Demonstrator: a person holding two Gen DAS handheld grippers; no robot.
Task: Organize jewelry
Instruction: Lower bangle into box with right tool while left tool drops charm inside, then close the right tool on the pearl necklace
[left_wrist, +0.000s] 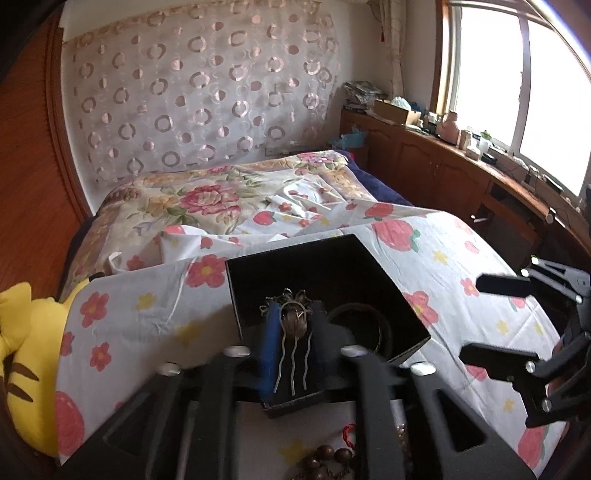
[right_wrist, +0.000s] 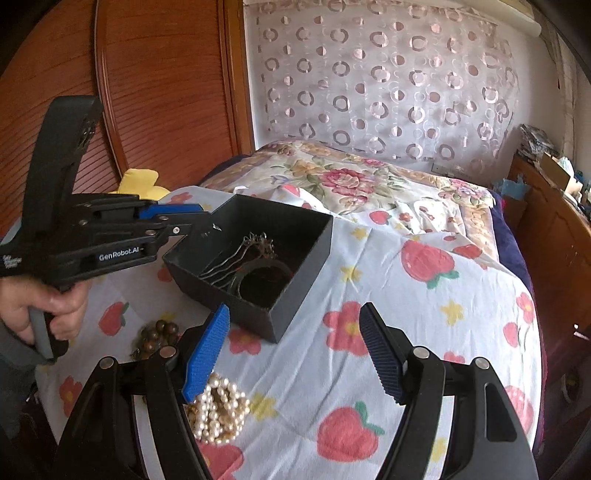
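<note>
A black open box (left_wrist: 314, 266) (right_wrist: 303, 280) sits on the flowered bedspread. In it lie a three-pronged metal hairpin (left_wrist: 293, 354) (right_wrist: 236, 254) with an ornate head and a dark bangle (left_wrist: 373, 325) (right_wrist: 264, 280). My left gripper (left_wrist: 295, 321) (right_wrist: 205, 219) hovers over the box's near-left corner, jaws slightly apart. The hairpin shows in the gap between them but rests in the box, free of the pads. My right gripper (right_wrist: 295, 350) (left_wrist: 491, 325) stands wide open and empty above the bedspread, just right of the box. Below its blue pad lies a pearl necklace (right_wrist: 218, 413).
Brown wooden beads (right_wrist: 159, 332) (left_wrist: 328, 458) and a red cord (left_wrist: 349, 430) lie on the sheet near me. A person's hand (right_wrist: 44, 306) grips the left handle. A yellow plush toy (left_wrist: 22, 350) sits at the left bed edge. Wooden cabinets (left_wrist: 424, 162) line the right wall.
</note>
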